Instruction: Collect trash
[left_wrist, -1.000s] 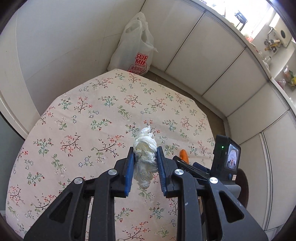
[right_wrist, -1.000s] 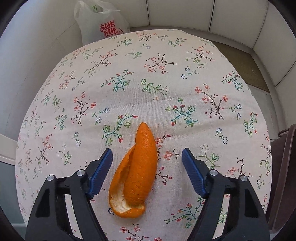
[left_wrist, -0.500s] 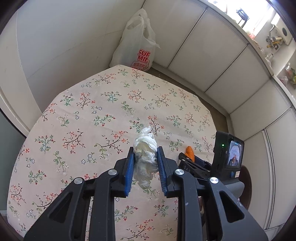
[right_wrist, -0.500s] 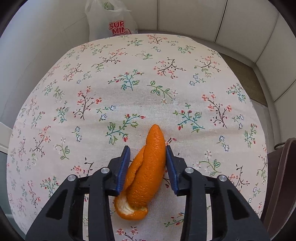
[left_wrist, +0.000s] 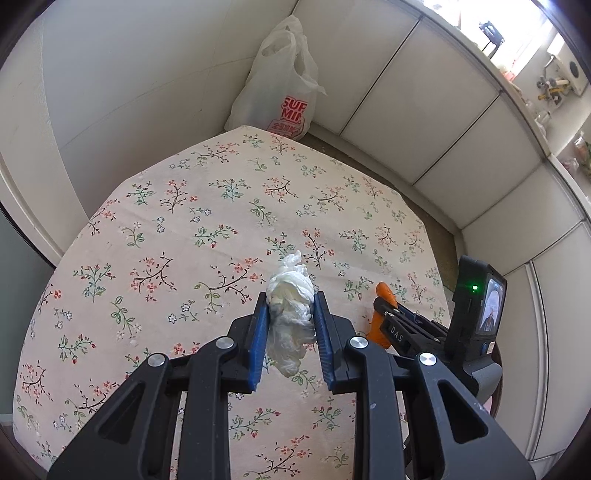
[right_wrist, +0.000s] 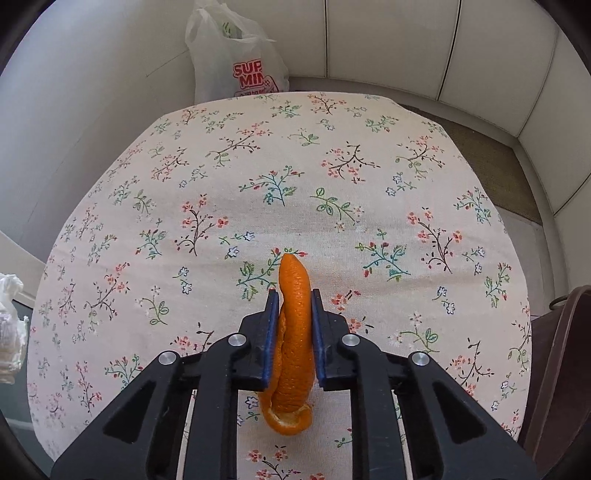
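Orange peel (right_wrist: 293, 332) is pinched in your right gripper (right_wrist: 293, 295) and crumpled tissue (left_wrist: 290, 314) in your left gripper (left_wrist: 290, 299), both over the table's near edge, so carry them to the plastic bag (left_wrist: 280, 85) beyond the far corner.

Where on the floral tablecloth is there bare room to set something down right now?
The floral tablecloth is bare from the gripper tips out to the far edge by the plastic bag. Crowding is only near: the left gripper clamps a crumpled tissue, the right gripper an orange peel.
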